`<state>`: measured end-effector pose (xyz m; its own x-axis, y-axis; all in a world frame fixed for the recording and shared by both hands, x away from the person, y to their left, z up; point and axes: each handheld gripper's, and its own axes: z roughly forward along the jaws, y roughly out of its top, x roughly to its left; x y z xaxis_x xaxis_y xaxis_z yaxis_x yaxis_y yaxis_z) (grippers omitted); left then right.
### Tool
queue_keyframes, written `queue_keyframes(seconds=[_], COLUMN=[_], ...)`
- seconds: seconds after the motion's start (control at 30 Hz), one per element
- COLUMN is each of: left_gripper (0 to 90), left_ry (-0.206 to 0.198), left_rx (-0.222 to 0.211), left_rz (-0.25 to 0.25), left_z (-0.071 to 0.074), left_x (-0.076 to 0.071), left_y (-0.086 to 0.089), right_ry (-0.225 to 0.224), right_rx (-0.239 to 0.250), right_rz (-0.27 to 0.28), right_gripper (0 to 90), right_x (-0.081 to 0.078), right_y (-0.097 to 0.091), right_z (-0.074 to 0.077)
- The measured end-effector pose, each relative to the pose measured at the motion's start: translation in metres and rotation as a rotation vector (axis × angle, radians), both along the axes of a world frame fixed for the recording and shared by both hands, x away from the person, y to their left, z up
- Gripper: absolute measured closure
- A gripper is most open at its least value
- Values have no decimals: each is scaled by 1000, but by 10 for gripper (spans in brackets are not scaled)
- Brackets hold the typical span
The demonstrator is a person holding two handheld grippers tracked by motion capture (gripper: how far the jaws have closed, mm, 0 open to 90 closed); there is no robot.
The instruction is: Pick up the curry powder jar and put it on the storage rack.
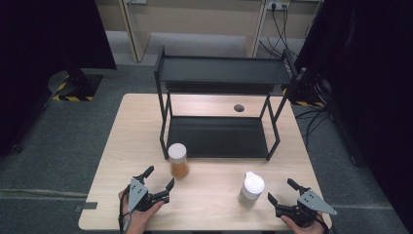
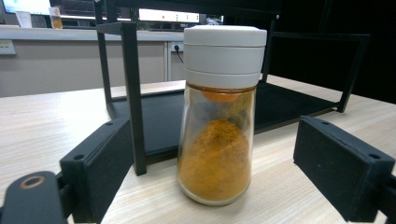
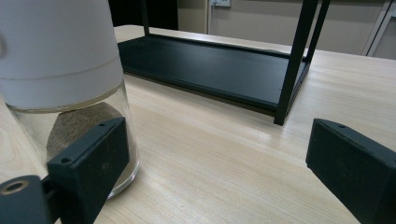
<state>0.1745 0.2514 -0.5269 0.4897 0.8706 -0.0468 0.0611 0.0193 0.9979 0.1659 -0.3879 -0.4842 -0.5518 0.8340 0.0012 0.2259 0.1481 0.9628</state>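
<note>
Two spice jars (image 1: 178, 160) (image 1: 252, 189); two tongs (image 1: 159, 179) (image 1: 281, 191); one rack (image 1: 220, 73).

Overhead light falls evenly on the pale counter (image 1: 209, 195), while the room's sides sink into near black. A bright glare patch lies on the counter under the black rack (image 1: 219, 105). Both gripper views are soft, with nearby surfaces blurred and backgrounds hazy.

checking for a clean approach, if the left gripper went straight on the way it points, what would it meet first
Probably the orange spice jar: it stands centred ahead of the open left gripper, with the black rack just behind it.
</note>
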Motion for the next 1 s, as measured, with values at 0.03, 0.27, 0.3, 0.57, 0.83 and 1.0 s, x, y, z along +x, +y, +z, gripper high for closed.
queue_keyframes(seconds=[0.03,0.27,0.3,0.57,0.83,1.0], left_gripper=[120,129,129,136,145,174], left_ry=[-2,-30,-35,-46,-22,-28], left_rx=[-2,12,10,30,26,30], left_rz=[-7,-30,-32,-21,-17,-28], left_z=[1,14,16,23,22,23], left_x=[1,13,16,31,53,61], left_y=[-1,-9,-11,-19,-24,-26], right_ry=[2,10,11,12,15,18], right_rx=[3,6,7,7,11,16], right_rz=[-1,-10,-9,-6,-3,-2], right_gripper=[61,62,62,61,61,61], right_x=[0,1,1,1,3,3], right_y=[0,1,0,0,0,0], right_z=[0,1,1,1,1,1])
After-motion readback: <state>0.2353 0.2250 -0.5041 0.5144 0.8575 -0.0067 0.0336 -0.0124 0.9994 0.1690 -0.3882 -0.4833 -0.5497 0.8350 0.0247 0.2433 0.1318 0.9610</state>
